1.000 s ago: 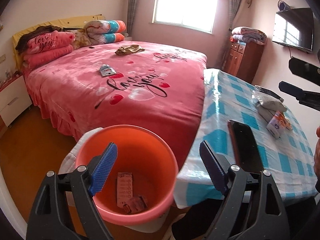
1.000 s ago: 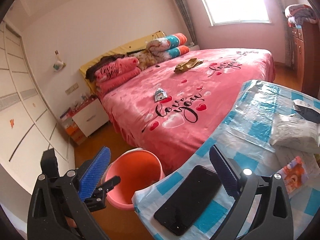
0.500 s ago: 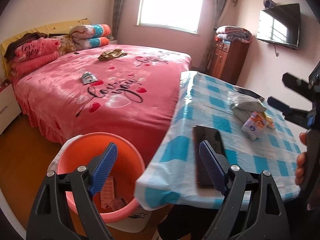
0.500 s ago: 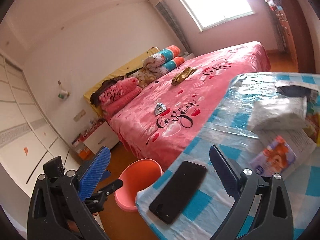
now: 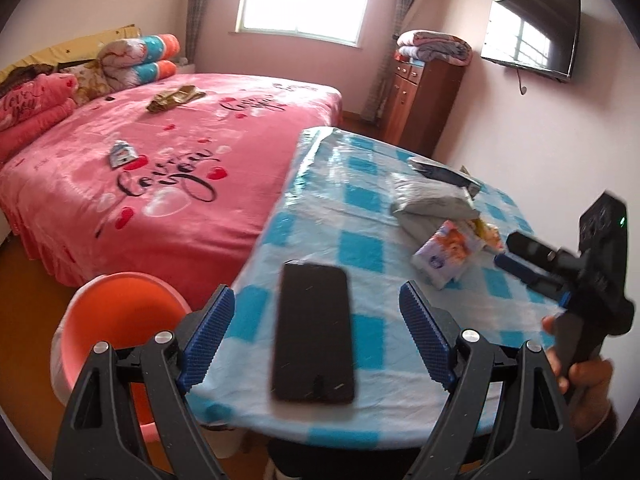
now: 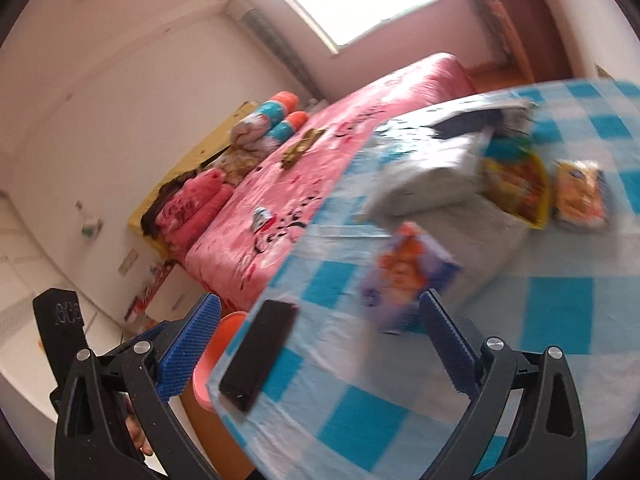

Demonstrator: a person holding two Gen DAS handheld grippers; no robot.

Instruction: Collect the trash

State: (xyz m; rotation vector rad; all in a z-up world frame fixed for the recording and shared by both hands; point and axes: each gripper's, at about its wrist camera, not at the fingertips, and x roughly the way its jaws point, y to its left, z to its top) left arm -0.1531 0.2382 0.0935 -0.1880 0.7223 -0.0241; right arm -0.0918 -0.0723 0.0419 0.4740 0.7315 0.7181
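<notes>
Both views have swung from the bucket [image 5: 116,320] to the table [image 5: 360,184]; the left gripper [image 5: 316,336] and right gripper [image 6: 320,352] gape wide, empty, over the near edge by the phone [image 5: 314,332].

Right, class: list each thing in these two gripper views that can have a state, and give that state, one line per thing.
left gripper: open, empty
right gripper: open, empty
phone: flat on table, screen dark
orange bin: upright on floor, beside table
cartoon packet: lying on table
grey bag: lying on table
TV: off
</notes>
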